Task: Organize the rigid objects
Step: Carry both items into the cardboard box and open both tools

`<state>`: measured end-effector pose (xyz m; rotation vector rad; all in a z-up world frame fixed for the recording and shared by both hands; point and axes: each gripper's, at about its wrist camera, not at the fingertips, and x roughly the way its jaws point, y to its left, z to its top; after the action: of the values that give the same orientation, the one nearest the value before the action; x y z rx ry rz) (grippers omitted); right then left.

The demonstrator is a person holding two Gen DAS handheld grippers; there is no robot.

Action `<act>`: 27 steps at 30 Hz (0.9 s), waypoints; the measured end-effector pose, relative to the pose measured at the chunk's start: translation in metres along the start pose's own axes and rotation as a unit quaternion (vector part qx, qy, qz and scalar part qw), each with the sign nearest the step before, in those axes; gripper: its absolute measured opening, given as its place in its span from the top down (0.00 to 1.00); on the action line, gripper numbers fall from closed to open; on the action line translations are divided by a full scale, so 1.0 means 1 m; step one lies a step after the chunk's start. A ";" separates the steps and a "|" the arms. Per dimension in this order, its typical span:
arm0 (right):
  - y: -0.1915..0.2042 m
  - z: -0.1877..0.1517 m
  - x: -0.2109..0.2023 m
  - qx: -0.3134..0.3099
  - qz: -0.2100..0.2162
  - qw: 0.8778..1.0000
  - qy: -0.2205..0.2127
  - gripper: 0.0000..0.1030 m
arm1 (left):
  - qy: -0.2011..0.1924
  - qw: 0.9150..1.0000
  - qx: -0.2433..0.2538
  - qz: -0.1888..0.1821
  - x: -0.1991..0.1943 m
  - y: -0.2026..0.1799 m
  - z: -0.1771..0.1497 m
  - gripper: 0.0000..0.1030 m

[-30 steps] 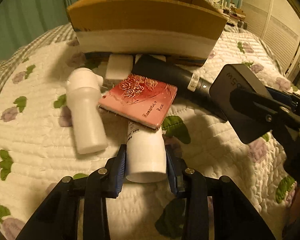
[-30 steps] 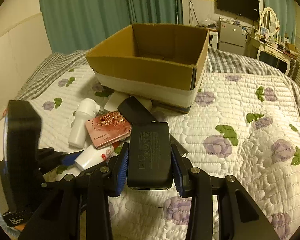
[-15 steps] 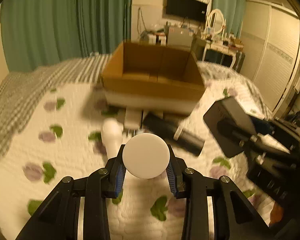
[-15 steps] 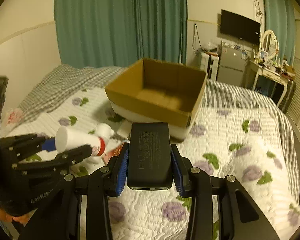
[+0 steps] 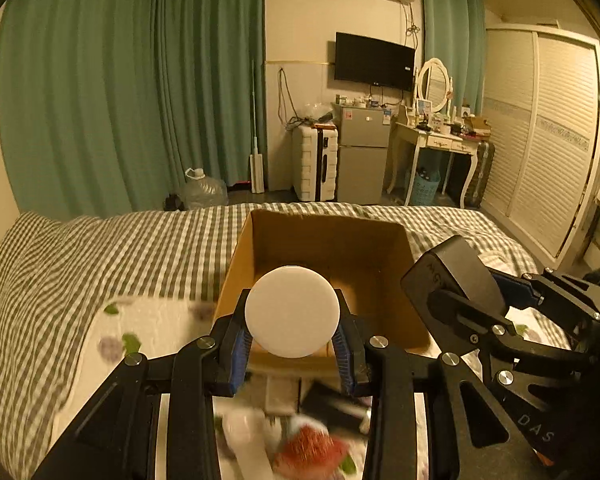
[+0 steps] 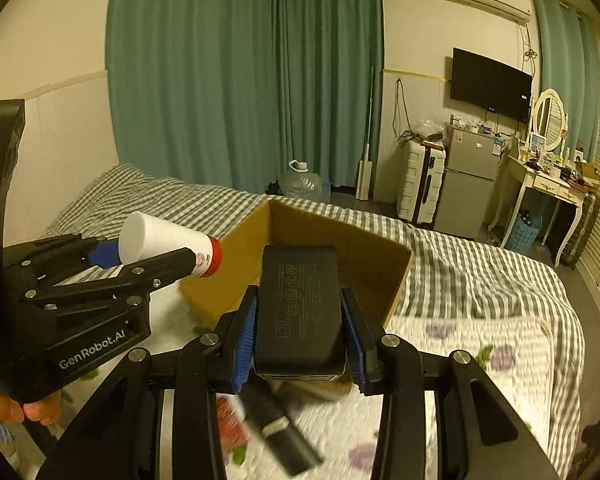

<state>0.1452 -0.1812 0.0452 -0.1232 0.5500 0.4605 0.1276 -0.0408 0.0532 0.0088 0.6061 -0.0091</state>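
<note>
Left gripper [image 5: 292, 354]: jaws are closed on a white bottle [image 5: 292, 311], which is clamped between the blue pads [image 5: 239, 354]. Only the bottle's round flat base is seen from the left wrist camera. From the right wrist camera the same bottle [image 6: 168, 246] is seen side-on, with a red band at its far end, held off the bed and pointed toward the cardboard box [image 6: 396, 280].

Right gripper [image 6: 300, 350]: jaws are closed on a black power adapter [image 6: 300, 308], gripped by its long sides, printed face up. In the left wrist view the adapter [image 5: 456, 276] is seen raised beside the box's right wall.

Cardboard box [image 5: 236, 264]: open at the top, seated on the bed [image 5: 100, 256], directly ahead of both grippers. No contents can be made out in the visible part of its interior.

Items left on the floral quilt [image 6: 500, 344], below the grippers on the near side of the box: a dark cylindrical object [image 6: 284, 432], a red-patterned flat item [image 5: 308, 450] and a white container [image 5: 248, 440]. All three are blurred, so finer detail cannot be told.

Fingers of a hand [image 6: 24, 408] are seen under the left gripper's handle.
</note>
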 end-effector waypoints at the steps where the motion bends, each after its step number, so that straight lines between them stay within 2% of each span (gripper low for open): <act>1: -0.003 0.004 0.010 0.001 -0.001 1.000 0.003 0.63 | 0.002 1.000 0.002 0.001 0.011 0.001 0.004 0.65; 5: -0.019 0.014 0.058 0.010 -0.005 1.000 0.026 0.63 | 0.022 1.000 0.003 -0.004 0.057 0.001 0.011 0.65; 12: -0.039 0.010 0.133 0.009 -0.017 0.997 0.073 0.63 | 0.067 0.997 0.031 0.006 0.130 -0.001 -0.009 0.65; 16: -0.046 -0.001 0.157 0.011 -0.014 0.995 0.095 0.63 | 0.078 0.996 0.041 0.006 0.149 -0.004 -0.019 0.64; 21: -0.049 -0.006 0.168 0.006 -0.010 0.994 0.112 0.63 | 0.086 0.995 0.046 0.000 0.160 -0.007 -0.027 0.63; 23: -0.048 -0.004 0.163 0.008 -0.004 0.994 0.106 0.60 | 0.084 0.995 0.044 0.000 0.158 -0.006 -0.028 0.62; 25: -0.049 0.000 0.150 0.010 -0.022 0.996 0.090 0.35 | 0.075 0.996 0.042 0.005 0.152 -0.006 -0.029 0.57; 26: -0.050 0.003 0.140 0.010 -0.032 0.997 0.076 0.33 | 0.072 0.997 0.041 0.002 0.148 -0.006 -0.029 0.56; 27: -0.050 0.005 0.133 0.009 -0.036 0.997 0.067 0.33 | 0.069 0.997 0.038 -0.002 0.142 -0.007 -0.028 0.51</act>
<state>0.2705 -0.1730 -0.0217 -0.1570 0.6786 0.3785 0.2284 -0.0488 -0.0508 0.0824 0.7437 -0.0362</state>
